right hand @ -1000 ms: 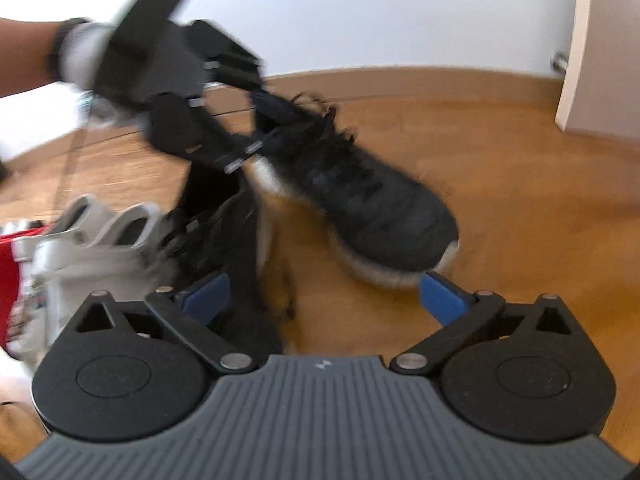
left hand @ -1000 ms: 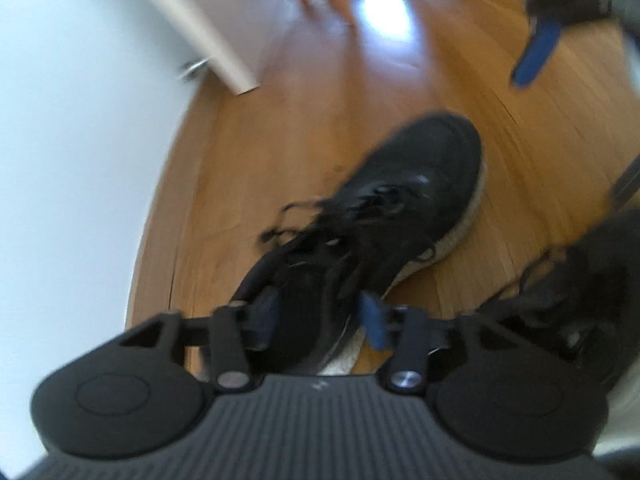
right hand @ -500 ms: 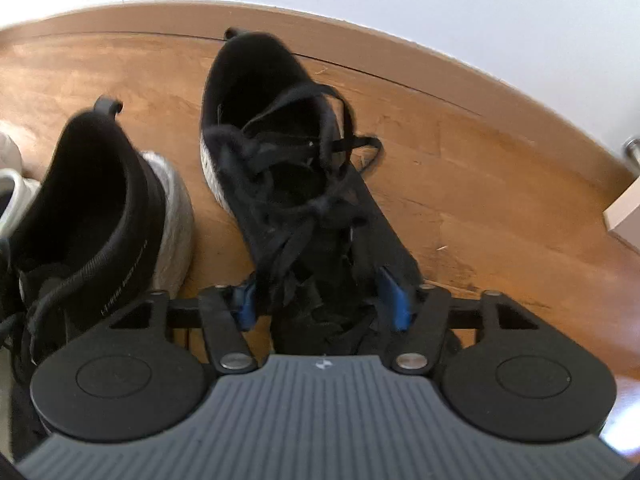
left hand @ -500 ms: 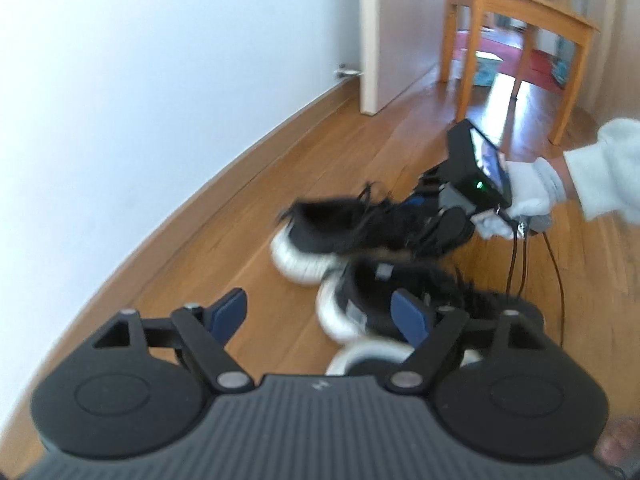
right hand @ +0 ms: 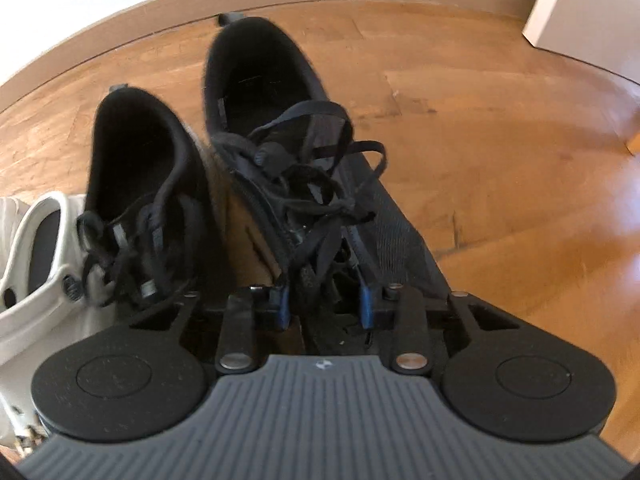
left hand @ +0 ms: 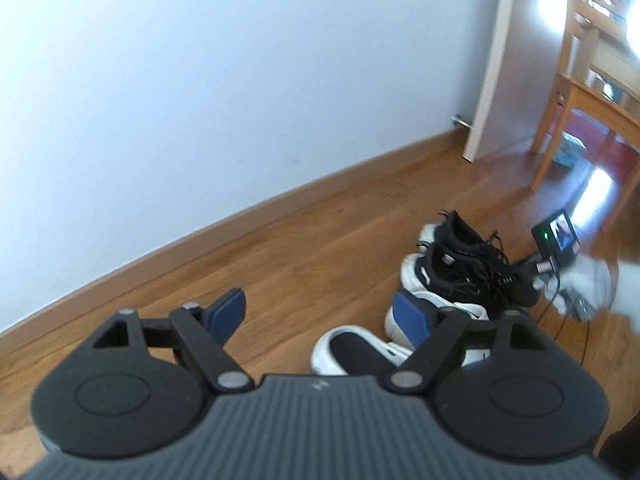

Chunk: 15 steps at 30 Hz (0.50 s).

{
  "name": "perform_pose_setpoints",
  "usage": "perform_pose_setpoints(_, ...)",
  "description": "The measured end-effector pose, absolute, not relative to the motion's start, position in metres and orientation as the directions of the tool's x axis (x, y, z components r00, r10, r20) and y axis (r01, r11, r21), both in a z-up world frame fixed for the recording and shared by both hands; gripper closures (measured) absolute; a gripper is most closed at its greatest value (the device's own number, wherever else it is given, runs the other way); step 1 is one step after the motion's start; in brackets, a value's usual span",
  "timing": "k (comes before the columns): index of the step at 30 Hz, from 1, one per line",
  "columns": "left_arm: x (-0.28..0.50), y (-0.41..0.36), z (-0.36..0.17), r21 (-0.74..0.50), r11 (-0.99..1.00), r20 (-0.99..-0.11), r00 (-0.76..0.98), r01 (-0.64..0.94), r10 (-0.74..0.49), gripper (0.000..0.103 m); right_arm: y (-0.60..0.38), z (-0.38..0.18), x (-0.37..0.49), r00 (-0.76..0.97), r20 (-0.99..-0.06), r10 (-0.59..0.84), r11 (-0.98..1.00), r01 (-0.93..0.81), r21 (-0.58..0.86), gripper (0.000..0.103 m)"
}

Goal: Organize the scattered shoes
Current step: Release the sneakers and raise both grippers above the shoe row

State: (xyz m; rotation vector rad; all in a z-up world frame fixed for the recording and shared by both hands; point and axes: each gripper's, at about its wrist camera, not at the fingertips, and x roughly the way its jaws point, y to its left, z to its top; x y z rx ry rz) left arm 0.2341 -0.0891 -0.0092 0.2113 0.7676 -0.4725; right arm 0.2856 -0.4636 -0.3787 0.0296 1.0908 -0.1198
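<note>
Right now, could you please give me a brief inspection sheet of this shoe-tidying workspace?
Surface: wooden floor, bare beside the shoes.
Job's things: two black sneakers side by side, heels toward the baseboard; white shoes next to them.
Clutter: nothing seen.
Grippers: left gripper open, empty; right gripper has just been closing on the black sneaker's laces.
Cables: black cable trailing from the right gripper.
Surroundings: white wall, wooden chair.
</note>
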Motion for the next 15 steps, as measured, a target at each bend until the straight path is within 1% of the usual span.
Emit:
perform_pose_setpoints(3, 0.219, -0.063, 0.013, 0.006, 0.909, -0.718, 0.634, 0.417, -0.286, 0.023, -0.465, -0.377, 0.281, 0.419, -0.901, -0.109, 0.988, 0.144, -0.052, 0.079)
perform_pose_setpoints(6, 0.207, -0.041, 0.027, 0.015, 0.939, -0.721, 0.655, 0.342, -0.227, 0.022, -0.476, -0.373, 0.272, 0.419, -0.905, -0.072, 0.986, 0.165, -0.003, 0.068)
perform_pose_setpoints(7, 0.202, -0.034, 0.032, 0.027, 0.947, -0.721, 0.663, 0.319, -0.203, 0.021, -0.481, -0.368, 0.267, 0.43, -0.901, -0.054, 0.984, 0.177, 0.025, 0.06)
perform_pose_setpoints(8, 0.195, -0.023, 0.038, 0.044, 0.957, -0.724, 0.669, 0.286, -0.166, 0.02, -0.483, -0.364, 0.264, 0.435, -0.899, -0.048, 0.981, 0.191, 0.04, 0.055)
perform_pose_setpoints(10, 0.178, -0.004, 0.043, 0.071, 0.974, -0.742, 0.664, 0.216, -0.093, 0.017, -0.477, -0.336, 0.237, 0.519, -0.854, 0.019, 0.976, 0.177, 0.13, 0.037)
perform_pose_setpoints(11, 0.172, 0.0, 0.04, 0.076, 0.978, -0.75, 0.657, 0.194, -0.072, 0.017, -0.468, -0.327, 0.225, 0.555, -0.828, 0.078, 0.975, 0.131, 0.179, 0.031)
perform_pose_setpoints(12, 0.17, 0.002, 0.04, 0.078, 0.98, -0.754, 0.654, 0.184, -0.063, 0.017, -0.456, -0.322, 0.214, 0.579, -0.801, 0.156, 0.97, 0.063, 0.234, 0.02)
perform_pose_setpoints(13, 0.161, 0.011, 0.04, 0.081, 0.984, -0.76, 0.648, 0.159, -0.042, 0.017, -0.448, -0.32, 0.209, 0.585, -0.785, 0.204, 0.964, 0.018, 0.264, 0.016)
perform_pose_setpoints(14, 0.154, 0.018, 0.041, 0.075, 0.987, -0.763, 0.646, 0.142, -0.035, 0.017, -0.435, -0.319, 0.205, 0.588, -0.769, 0.252, 0.958, -0.037, 0.285, 0.016)
perform_pose_setpoints(15, 0.153, 0.021, 0.043, 0.067, 0.989, -0.763, 0.646, 0.134, -0.036, 0.017, -0.422, -0.317, 0.2, 0.589, -0.751, 0.3, 0.948, -0.093, 0.305, 0.013)
